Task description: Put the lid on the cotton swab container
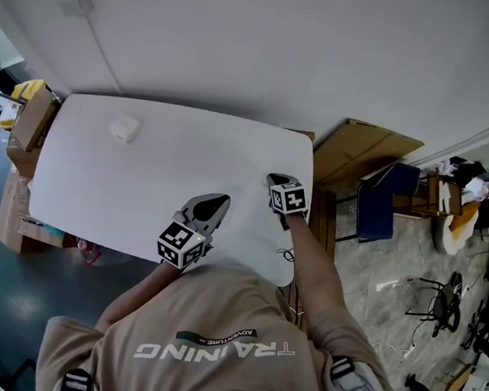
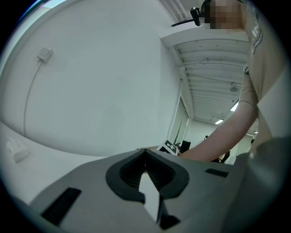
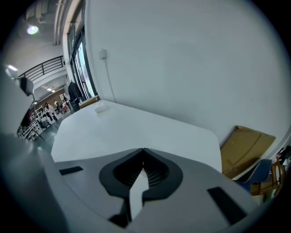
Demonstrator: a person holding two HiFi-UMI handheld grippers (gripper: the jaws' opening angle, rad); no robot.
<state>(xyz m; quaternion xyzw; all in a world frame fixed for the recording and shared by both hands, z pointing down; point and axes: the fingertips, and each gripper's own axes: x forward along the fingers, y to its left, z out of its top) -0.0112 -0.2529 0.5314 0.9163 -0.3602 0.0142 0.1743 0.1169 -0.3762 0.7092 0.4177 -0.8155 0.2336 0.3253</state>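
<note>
Closest in: left gripper (image 1: 212, 204) & right gripper (image 1: 274, 181), jaws together on nothing, over near edge of white table (image 1: 124, 196). Prob. cotton swab container (image 1: 125, 127) at far-left corner, well apart from both; lid not discernible. Seems unstarted: reach, grasp, capping all left.

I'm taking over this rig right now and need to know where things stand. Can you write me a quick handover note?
Left tool: jaws shut, nothing held, low over the near side of the white rounded-corner table.
Right tool: jaws shut, nothing held, near the table's right edge.
Job's things: one small white boxy object sits at the table's far left, apart from both tools. It is too small to tell container from lid, or whether the lid is on.
Done: no grasp made.
Left: probably reach that object, check it, then fit the lid.
</note>
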